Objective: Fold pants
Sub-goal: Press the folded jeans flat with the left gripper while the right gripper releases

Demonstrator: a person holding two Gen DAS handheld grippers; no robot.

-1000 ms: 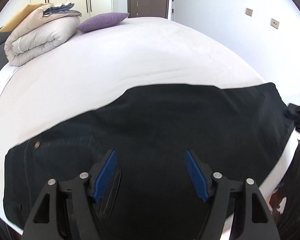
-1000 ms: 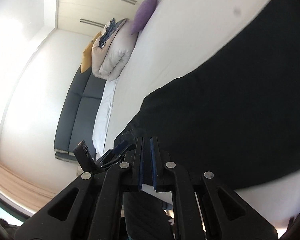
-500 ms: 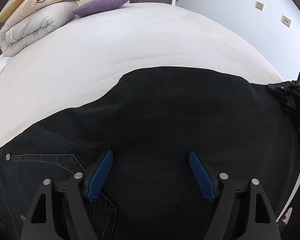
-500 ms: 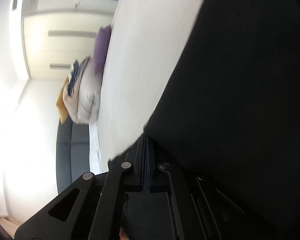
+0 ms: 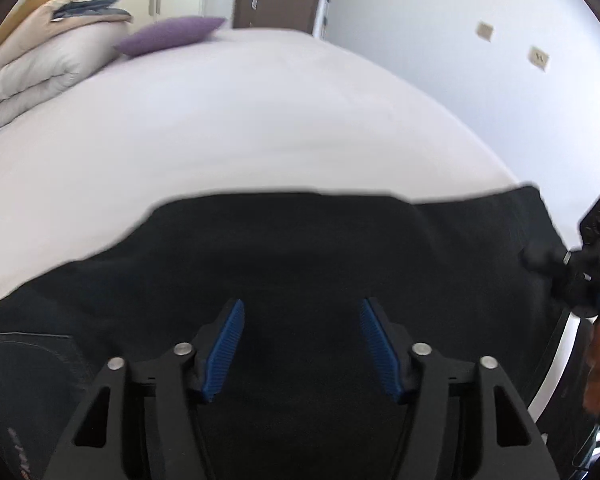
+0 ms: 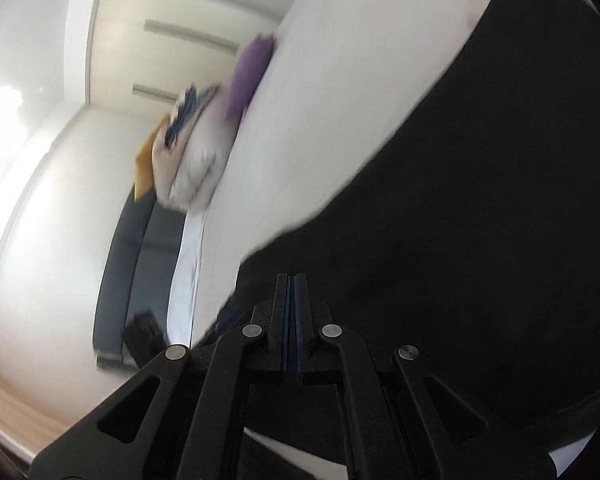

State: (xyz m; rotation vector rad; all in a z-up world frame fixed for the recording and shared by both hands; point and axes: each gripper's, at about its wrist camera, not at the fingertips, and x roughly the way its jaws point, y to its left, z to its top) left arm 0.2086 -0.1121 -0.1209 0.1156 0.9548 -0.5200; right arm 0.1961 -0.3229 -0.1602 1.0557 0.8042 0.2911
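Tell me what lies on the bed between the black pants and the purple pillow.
Only bare white bed sheet lies between the black denim pants and the purple cushion-shaped pillow; the left wrist view shows it best.

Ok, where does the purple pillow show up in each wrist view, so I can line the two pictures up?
Left wrist view: the purple pillow lies upper left, at the far end of the bed, just right of the folded duvet.
Right wrist view: the picture is tilted; the pillow sits upper centre, above and right of the duvet, against the bed's edge.
Shared landmark: the folded duvet beside the pillow.
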